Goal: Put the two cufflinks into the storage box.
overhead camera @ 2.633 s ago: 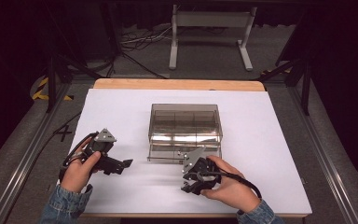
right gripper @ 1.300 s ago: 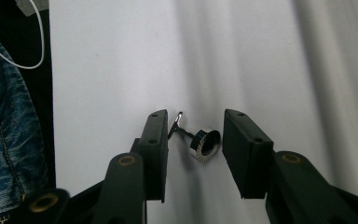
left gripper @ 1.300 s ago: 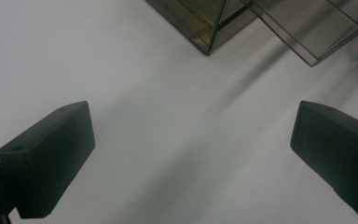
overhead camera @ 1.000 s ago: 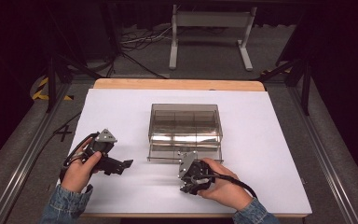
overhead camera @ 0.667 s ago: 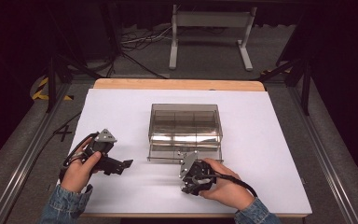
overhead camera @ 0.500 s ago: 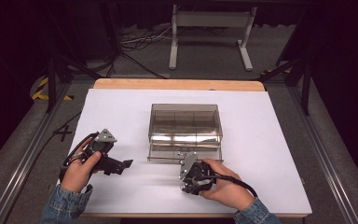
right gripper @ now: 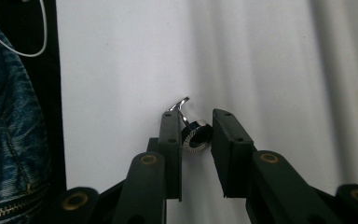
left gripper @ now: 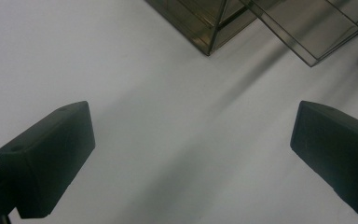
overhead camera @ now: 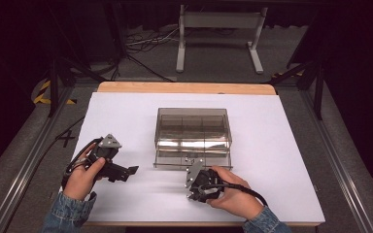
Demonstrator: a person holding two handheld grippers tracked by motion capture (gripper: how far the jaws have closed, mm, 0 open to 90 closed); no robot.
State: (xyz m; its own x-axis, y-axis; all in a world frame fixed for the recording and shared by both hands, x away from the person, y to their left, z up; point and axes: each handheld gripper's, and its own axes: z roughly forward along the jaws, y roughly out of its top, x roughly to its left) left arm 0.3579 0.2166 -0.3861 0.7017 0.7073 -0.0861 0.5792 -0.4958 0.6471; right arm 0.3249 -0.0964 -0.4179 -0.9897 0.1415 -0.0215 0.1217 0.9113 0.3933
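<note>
Right gripper [overhead camera: 192, 187] of mine sits just in front of the smoky clear plastic compartment box [overhead camera: 193, 130], near its front wall, on the white table sheet [overhead camera: 281, 160] as the high view shows it; my left gripper [overhead camera: 126, 172] rests well off to the box's left, apart from it. From the left gripper view I see my two black jaws standing wide apart over bare white sheet, nothing between them, with a corner of the box [left gripper: 214, 23] beyond and its clear drawer [left gripper: 317, 28] drawn out beside that corner. From the right gripper view, my jaws have just been closing and a small round silver-and-black cufflink [right gripper: 196, 135] lies between them on the sheet: the left pad [right gripper: 170, 140] is against it, and the right pad [right gripper: 223, 140] looks to be touching too, though I cannot tell if it presses. A denim sleeve [right gripper: 9, 116] shows at the edge, away from the box.
</note>
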